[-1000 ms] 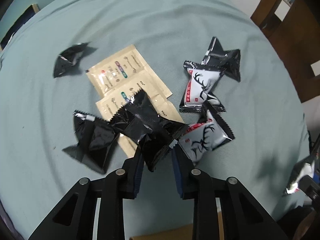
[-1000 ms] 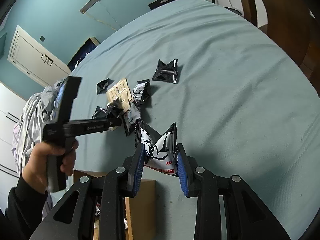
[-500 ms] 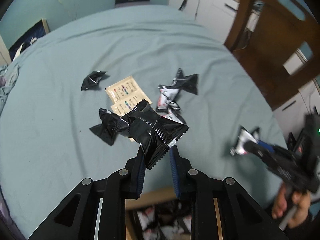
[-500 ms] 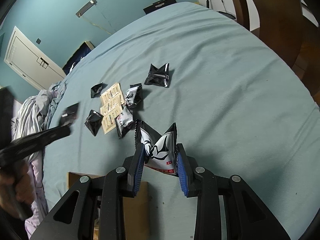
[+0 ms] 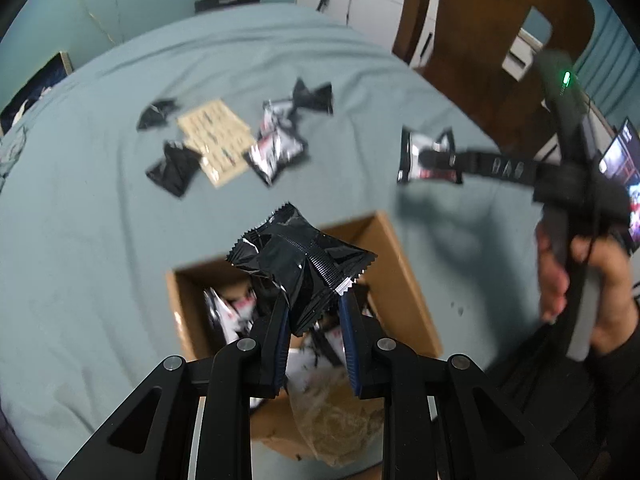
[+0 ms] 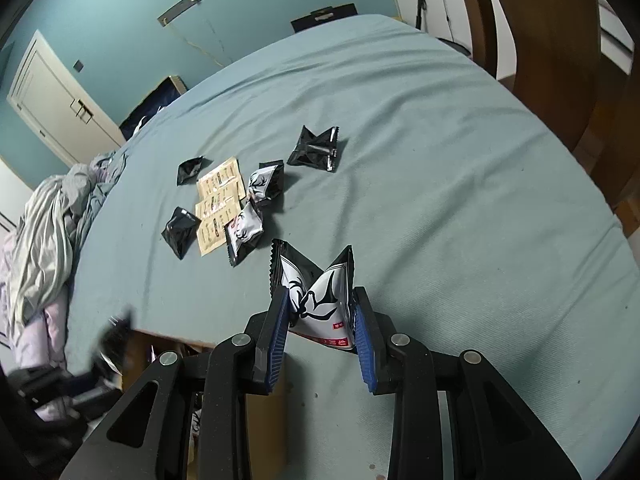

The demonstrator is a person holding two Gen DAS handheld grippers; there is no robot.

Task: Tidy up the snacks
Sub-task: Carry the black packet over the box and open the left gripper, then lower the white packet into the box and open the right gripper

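My left gripper (image 5: 314, 312) is shut on a black snack packet (image 5: 304, 260) and holds it above an open cardboard box (image 5: 404, 276) with several packets inside. My right gripper (image 6: 320, 320) is shut on a white deer-print snack packet (image 6: 320, 296), held above the teal tablecloth; it also shows in the left wrist view (image 5: 428, 158). Loose on the cloth lie black packets (image 6: 180, 228), deer-print packets (image 6: 244, 232) and beige sachets (image 6: 218, 196).
The box's corner (image 6: 160, 344) shows at the lower left of the right wrist view. A wooden chair (image 5: 480, 40) stands at the table's far right. Crumpled grey cloth (image 6: 44, 224) lies at the left. A white door (image 6: 52, 100) is behind.
My left gripper has lifted the black packet off the pile and carried it back over the box. My right gripper has held its deer-print packet and drifted slightly.
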